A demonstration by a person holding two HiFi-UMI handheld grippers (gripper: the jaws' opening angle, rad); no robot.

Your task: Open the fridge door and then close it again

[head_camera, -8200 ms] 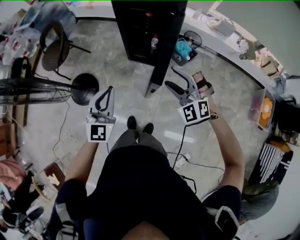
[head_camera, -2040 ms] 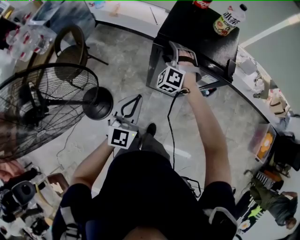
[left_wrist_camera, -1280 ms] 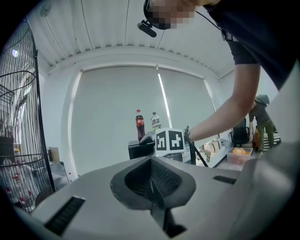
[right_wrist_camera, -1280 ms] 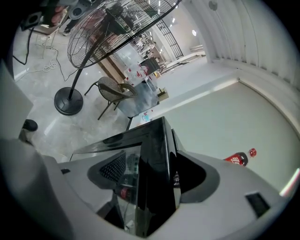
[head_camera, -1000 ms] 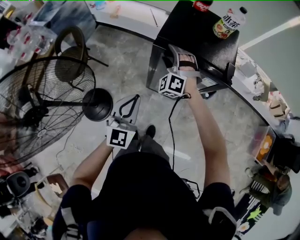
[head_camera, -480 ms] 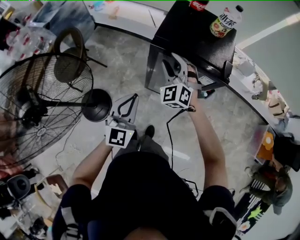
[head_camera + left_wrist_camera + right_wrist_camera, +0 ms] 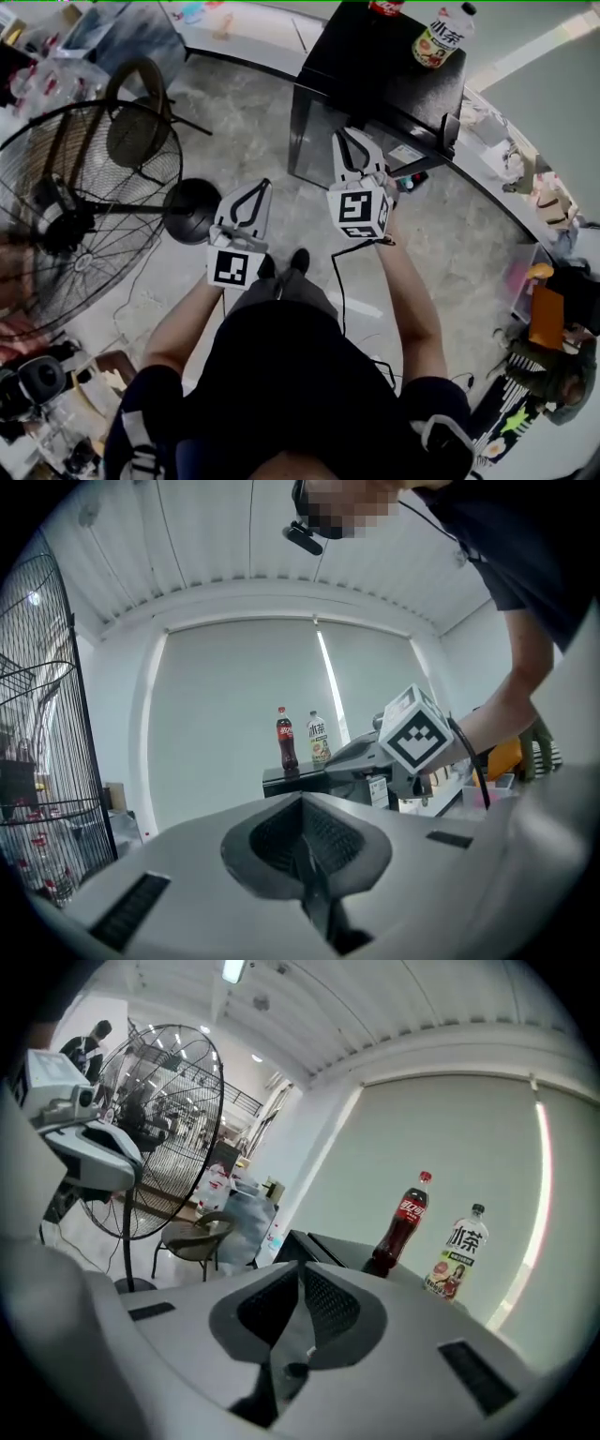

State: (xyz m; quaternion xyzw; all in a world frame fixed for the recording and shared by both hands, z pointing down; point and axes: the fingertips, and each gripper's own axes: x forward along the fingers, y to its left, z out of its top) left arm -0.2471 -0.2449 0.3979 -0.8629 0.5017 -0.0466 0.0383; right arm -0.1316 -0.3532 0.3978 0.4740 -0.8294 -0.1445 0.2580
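Observation:
The small black fridge [image 7: 323, 141] stands ahead with its door closed; a cola bottle [image 7: 386, 7] and a tea bottle [image 7: 441, 37] stand on top. My right gripper [image 7: 339, 131] hovers just in front of the door, apart from it, its jaws closing with nothing between them. My left gripper [image 7: 265, 183] is shut and empty, held lower left over the floor. The left gripper view shows its meeting jaws [image 7: 302, 803], the fridge [image 7: 295, 780] and the right gripper's marker cube [image 7: 415, 738]. In the right gripper view the jaws [image 7: 302, 1274] meet before the fridge [image 7: 328, 1246].
A large standing fan [image 7: 75, 197] fills the left, with a chair [image 7: 131, 122] behind it. A cable [image 7: 342, 281] trails on the floor by the person's feet. A cluttered white counter [image 7: 506, 178] curves round behind and to the right of the fridge.
The fridge door, open in the earliest frame, is closed. My right gripper drew back from the fridge towards the person, rolled upright and brought its jaws together. The left gripper stayed put.

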